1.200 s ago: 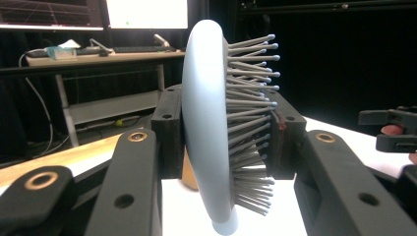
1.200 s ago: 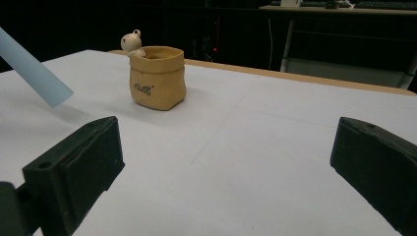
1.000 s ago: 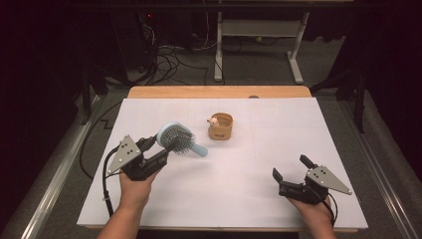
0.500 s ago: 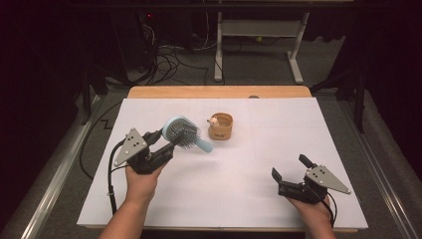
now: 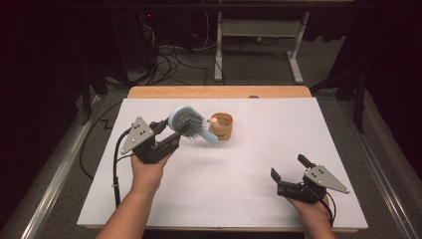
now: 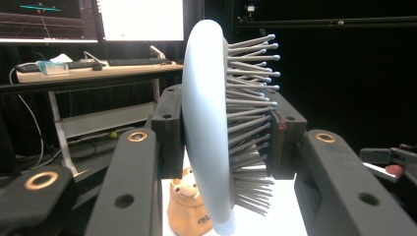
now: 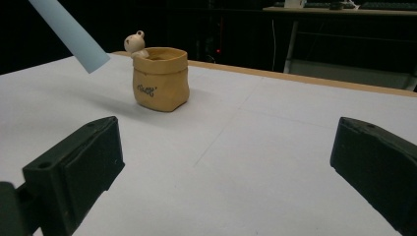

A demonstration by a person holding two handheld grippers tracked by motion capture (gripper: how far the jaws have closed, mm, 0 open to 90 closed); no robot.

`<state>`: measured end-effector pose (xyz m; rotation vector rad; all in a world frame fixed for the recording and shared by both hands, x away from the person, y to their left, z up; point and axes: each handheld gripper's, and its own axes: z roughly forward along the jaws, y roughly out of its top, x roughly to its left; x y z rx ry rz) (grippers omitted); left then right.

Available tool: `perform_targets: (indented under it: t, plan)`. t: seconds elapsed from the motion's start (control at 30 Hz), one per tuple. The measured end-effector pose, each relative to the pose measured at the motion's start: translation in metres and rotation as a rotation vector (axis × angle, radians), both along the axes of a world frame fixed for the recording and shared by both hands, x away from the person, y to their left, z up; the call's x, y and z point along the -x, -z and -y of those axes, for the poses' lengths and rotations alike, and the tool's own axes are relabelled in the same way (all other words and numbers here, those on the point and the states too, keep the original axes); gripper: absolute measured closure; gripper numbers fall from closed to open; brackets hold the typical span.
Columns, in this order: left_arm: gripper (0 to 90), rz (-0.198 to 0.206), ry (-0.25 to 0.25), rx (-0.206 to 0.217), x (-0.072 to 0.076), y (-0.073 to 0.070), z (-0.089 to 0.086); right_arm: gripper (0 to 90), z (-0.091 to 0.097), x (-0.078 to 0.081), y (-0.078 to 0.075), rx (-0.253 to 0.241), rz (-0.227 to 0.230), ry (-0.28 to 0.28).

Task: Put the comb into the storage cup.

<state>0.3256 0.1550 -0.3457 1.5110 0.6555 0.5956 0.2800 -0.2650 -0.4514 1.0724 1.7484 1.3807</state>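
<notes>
over the white table (image 5: 239, 189), hairbrush (image 5: 188, 122) clamped between left gripper (image 5: 171, 137) jaws.

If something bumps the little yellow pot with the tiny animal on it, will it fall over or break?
The little pot looks squat and broad-based on the white table, so a bump would probably slide it rather than tip it. It looks like glazed clay, so likely stiff and breakable if knocked off. The figure on its rim might chip first.

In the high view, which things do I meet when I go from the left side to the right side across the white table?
left gripper → light blue hairbrush, clamped by its head in that gripper → small tan pot with a little figure on its rim → right gripper, jaws apart, holding nothing.
</notes>
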Motion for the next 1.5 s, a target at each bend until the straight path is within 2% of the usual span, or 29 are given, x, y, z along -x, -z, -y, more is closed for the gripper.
perform_targets:
  t: [0.43,0.87,1.5]
  plan:
    - [59.1,0.012,0.003,-0.003,-0.015,-0.015,0.016,0.0,0.001,0.001,-0.001,0.002,0.008,0.004]
    - [59.1,0.002,-0.005,0.011,-0.035,-0.021,0.027,0.0,0.000,0.001,-0.002,0.005,0.014,0.003]
    - [59.1,-0.015,-0.039,0.002,-0.060,-0.027,0.039,0.0,0.000,0.002,-0.001,0.013,0.020,0.010]
